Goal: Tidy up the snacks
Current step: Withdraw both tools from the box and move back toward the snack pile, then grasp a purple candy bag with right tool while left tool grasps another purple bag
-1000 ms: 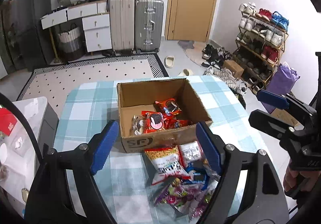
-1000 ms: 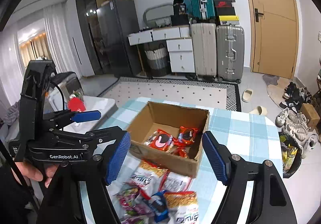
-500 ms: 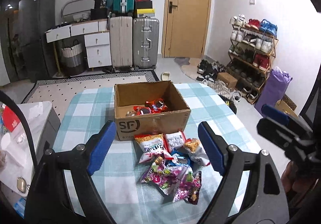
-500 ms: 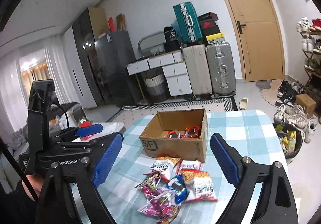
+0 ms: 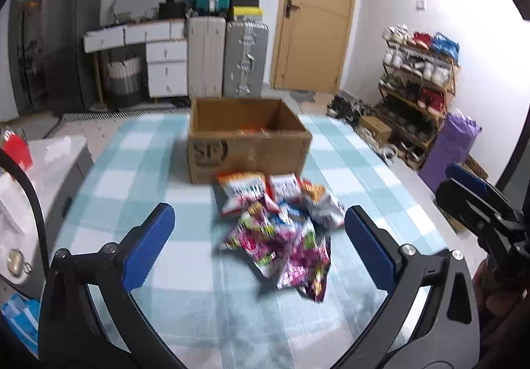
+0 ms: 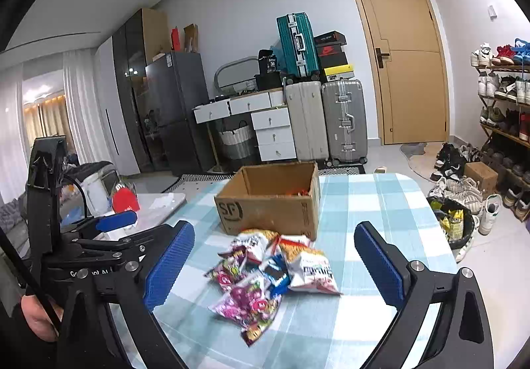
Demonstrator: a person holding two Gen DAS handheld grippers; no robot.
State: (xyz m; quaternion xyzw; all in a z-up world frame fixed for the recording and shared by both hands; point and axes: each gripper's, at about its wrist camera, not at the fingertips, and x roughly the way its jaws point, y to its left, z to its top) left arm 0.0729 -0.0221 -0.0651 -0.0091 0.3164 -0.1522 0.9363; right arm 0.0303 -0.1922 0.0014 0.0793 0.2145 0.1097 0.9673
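The left gripper hangs empty, its jaws opening, with the heap of crinkly foil snack packets lying ahead of it near the middle of the table with the blue-and-white checked cloth. The brown cardboard box stands just behind the heap. The right gripper is likewise empty and opening. Taking one outer packet by its edge looks wisest. Suitcases, a door and a shoe rack line the room.
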